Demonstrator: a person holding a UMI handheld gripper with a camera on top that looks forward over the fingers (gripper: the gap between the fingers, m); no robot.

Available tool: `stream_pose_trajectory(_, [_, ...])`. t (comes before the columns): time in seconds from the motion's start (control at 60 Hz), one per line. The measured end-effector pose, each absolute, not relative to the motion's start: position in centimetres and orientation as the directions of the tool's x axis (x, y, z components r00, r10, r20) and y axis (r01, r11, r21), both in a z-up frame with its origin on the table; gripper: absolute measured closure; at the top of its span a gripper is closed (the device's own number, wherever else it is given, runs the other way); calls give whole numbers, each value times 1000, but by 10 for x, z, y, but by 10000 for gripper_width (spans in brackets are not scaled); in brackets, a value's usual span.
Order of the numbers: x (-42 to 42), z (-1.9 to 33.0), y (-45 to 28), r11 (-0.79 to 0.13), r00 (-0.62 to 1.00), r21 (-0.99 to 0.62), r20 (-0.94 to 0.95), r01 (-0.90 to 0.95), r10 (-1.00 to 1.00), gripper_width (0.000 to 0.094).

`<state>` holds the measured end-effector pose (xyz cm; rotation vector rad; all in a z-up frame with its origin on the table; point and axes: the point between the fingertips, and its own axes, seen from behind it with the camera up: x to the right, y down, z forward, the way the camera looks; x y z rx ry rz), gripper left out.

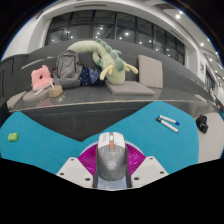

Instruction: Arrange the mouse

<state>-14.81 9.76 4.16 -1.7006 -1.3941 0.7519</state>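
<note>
A grey and white mouse (111, 165) with an orange mark near its wheel sits between my two fingers, its front pointing away from me. My gripper (111, 150) is shut on it; the magenta pads (90, 157) press on both of its sides. The mouse is held just over the near part of a teal mat (60, 140) that covers the table. I cannot tell whether its underside touches the mat.
On the mat, a small green block (12, 136) lies far left, and two blue-and-white markers (168, 123) and a black object (202, 124) lie at right. Beyond the table a grey bench holds a backpack (68, 68), a green plush toy (108, 62) and a pink item (40, 78).
</note>
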Motion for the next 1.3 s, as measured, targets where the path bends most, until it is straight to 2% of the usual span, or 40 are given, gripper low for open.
stream_pose_trajectory(0.117, [-146,-2,107,-107,222,-816,26,567,975,546])
stream_pose_trajectory(0.167, [-142,-17,113,-119,233,-800,27,588,972,506])
stream_pose_trajectory(0.267, [-143,-18,113,-145,230,-813,-14,563,973,422])
stream_pose_trajectory(0.3, [-143,-18,114,-150,231,-811,-18,566,973,361])
stream_pose_trajectory(0.383, [-137,-7,120,-134,244,-821,6,555,970,58])
stream_pose_trajectory(0.417, [-133,3,121,-124,241,-829,14,546,970,88])
stream_pose_trajectory(0.533, [-99,48,109,-106,209,-856,2,507,978,88])
stream_pose_trajectory(0.683, [-12,109,96,-76,206,-892,20,445,978,87])
stream_pose_trajectory(0.767, [39,126,82,-56,185,-901,27,431,982,89])
stream_pose_trajectory(0.883, [109,129,60,-68,153,-894,1,443,988,89])
stream_pose_trajectory(1.067, [191,109,35,-36,109,-866,21,498,994,89])
stream_pose_trajectory(1.2, [216,95,20,-29,80,-853,15,521,997,88])
stream_pose_trajectory(1.3, [221,100,14,-32,77,-856,9,516,997,90])
